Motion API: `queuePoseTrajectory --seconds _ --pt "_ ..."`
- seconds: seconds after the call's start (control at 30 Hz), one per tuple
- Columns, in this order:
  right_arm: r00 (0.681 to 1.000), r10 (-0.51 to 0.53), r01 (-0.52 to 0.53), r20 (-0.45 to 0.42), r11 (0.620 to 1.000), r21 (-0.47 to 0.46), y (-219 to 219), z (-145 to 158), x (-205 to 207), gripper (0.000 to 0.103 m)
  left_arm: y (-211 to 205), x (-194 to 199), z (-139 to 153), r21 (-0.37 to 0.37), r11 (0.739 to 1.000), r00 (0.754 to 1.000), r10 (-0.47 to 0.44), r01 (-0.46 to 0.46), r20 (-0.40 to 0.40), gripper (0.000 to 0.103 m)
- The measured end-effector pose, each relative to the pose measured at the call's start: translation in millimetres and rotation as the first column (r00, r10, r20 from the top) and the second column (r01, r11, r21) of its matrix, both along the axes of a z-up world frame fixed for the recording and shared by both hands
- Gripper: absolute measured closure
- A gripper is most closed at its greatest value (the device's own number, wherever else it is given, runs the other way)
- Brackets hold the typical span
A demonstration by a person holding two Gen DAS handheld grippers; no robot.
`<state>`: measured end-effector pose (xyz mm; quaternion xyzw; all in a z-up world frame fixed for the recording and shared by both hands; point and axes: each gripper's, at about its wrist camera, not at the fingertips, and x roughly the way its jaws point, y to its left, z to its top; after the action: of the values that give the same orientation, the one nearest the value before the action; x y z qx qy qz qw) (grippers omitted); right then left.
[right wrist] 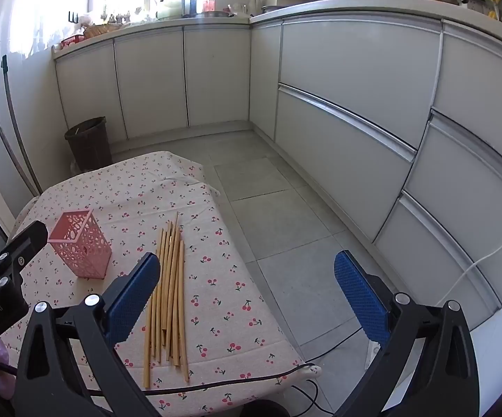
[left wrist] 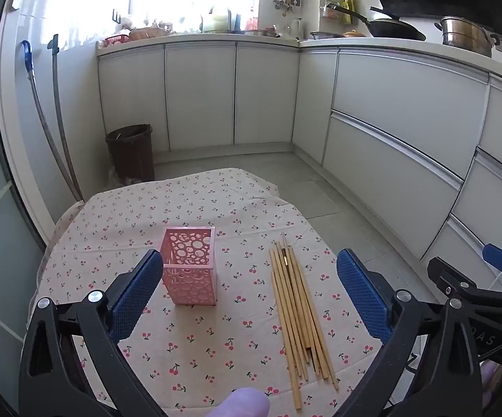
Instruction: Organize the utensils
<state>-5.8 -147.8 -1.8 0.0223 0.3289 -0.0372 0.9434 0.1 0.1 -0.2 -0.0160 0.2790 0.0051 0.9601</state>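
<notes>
Left gripper point(left wrist: 249, 288) hangs above the table with its jaws spread wide, nothing between the blue, ridged rubber pads point(left wrist: 134, 293). Right gripper point(right wrist: 247, 295) likewise gapes, empty, over the table's right edge and the grey floor tiles point(right wrist: 278, 208). Bundle of thin, straight bamboo chopsticks point(left wrist: 298, 309) lies flat on the cherry-print tablecloth point(left wrist: 195, 205), tips roughly aligned, one darker stick among them. Pink square plastic holder point(left wrist: 189, 269), walls perforated with round holes, stands upright just left of the chopsticks, apart from them.
</notes>
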Motion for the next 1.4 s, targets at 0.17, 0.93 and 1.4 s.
queuePoseTrajectory --seconds 0.17,0.93,1.4 --pt "1.0 0.0 0.0 -0.001 1.0 0.0 0 0 0 0.005 0 0 -2 -0.001 1.0 1.0 0.0 0.0 -0.001 0.007" --pt "1.0 -0.004 0.004 -0.014 1.0 0.007 -2 -1 0 0.005 4 0 -9 -0.001 1.0 1.0 0.002 -0.002 0.001 0.007" --pt "1.0 -0.005 0.005 -0.019 1.0 0.008 -2 1 1 0.005 6 4 -12 -0.008 1.0 0.999 0.006 -0.006 -0.041 0.007"
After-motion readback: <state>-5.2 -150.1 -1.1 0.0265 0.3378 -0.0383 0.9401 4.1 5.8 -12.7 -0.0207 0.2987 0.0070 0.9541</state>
